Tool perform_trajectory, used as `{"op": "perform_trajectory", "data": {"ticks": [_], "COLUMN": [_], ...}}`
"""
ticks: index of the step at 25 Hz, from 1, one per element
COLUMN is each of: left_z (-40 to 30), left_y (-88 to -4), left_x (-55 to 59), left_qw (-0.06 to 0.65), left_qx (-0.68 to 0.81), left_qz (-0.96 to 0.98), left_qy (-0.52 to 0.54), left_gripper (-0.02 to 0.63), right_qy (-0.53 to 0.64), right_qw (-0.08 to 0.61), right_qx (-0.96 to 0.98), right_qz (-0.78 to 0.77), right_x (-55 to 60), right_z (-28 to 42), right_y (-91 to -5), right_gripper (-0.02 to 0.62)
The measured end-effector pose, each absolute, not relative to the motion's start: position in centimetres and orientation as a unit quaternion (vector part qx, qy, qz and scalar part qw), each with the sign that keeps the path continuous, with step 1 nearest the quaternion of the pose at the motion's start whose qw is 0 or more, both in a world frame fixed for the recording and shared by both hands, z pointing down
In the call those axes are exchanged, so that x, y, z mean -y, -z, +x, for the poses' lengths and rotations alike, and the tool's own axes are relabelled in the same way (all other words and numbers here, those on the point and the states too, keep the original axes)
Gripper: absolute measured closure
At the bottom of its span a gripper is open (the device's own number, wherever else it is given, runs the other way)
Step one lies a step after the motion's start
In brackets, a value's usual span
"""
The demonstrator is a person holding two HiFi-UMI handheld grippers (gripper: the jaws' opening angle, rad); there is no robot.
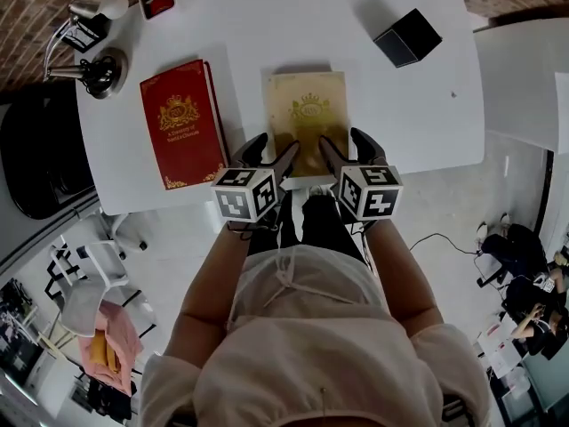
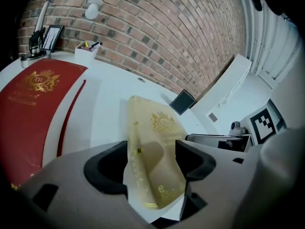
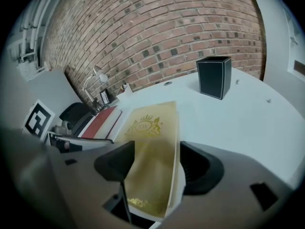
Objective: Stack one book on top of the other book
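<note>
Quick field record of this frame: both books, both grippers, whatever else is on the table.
gold hardcover book: flat, centre of white table
red hardcover book: flat, left of it, not touching
stack: not yet done
left gripper: jaws apart over gold book's near left edge, no grip
right gripper: jaws apart over its near right edge, no grip
other: black box far right; desk lamp far left
</note>
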State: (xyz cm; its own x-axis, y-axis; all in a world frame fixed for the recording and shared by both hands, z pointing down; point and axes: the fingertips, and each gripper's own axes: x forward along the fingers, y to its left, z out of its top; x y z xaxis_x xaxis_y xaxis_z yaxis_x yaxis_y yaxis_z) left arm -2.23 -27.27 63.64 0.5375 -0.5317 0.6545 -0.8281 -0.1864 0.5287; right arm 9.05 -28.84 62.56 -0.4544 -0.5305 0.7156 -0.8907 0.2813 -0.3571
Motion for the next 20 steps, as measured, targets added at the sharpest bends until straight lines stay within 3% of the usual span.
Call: {"op": "perform_trajectory", "data": {"ticks": [6, 20], "left_z": [-1.8, -1.1], "left_y": [-64.5, -65.9], "left_x": [27.8, 27.4], "left_qw": [0.463, 0.490], "left_qx": [0.432, 0.398], "left_qz": [0.754, 0.755], "left_qy": [-0.175, -0.175], "left_gripper": [0.305, 0.307], "right_qy": [-0.405, -0.477], "right_qw": [0.253, 0.190], "right_qx": [0.757, 0.731], "right_qz": [0.446, 0.449], "right_x": [29.1, 28.5], "right_z": [8.5, 8.7], "right_y": [-64.2, -65.2], "right_gripper": [0.321, 0.322]}}
